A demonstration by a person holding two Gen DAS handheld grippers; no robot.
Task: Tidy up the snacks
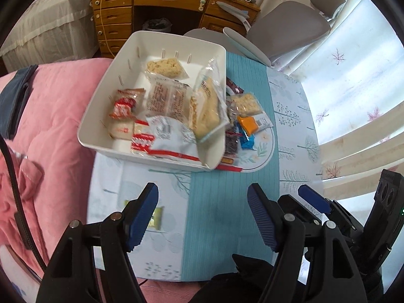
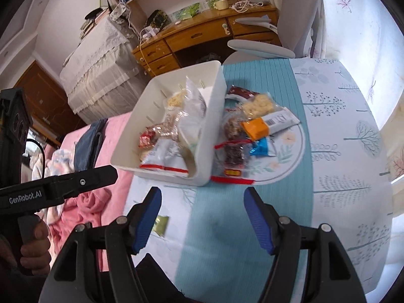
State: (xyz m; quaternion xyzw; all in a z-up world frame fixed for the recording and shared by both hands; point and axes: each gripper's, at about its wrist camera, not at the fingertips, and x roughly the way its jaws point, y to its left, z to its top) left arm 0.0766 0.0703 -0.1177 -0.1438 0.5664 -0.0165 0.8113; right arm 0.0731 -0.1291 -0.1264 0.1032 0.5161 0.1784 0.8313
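Note:
A white bin (image 1: 101, 96) (image 2: 209, 131) sits at the table's far left edge. It holds several snacks: a puffed rice bar (image 1: 165, 67), red-and-white packets (image 1: 123, 106), a cake in a clear bag (image 1: 204, 108) and a white pouch (image 1: 171, 136). Right of the bin, a floral plate (image 1: 262, 149) (image 2: 287, 151) carries an orange packet (image 1: 248, 123) (image 2: 255, 127), a blue packet (image 1: 246, 139) (image 2: 261, 149) and others. A small green packet (image 1: 155, 217) (image 2: 161, 224) lies on the cloth near me. My left gripper (image 1: 202, 217) and right gripper (image 2: 202, 219) hang open over the teal stripe, short of the bin, with nothing between their fingers.
A pink blanket (image 1: 50, 126) lies left of the table, against the bin side. Behind stand a wooden desk (image 1: 151, 7) and a grey chair (image 1: 290, 27). Curtains hang on the right. A hand (image 2: 32, 247) holds the left gripper's handle.

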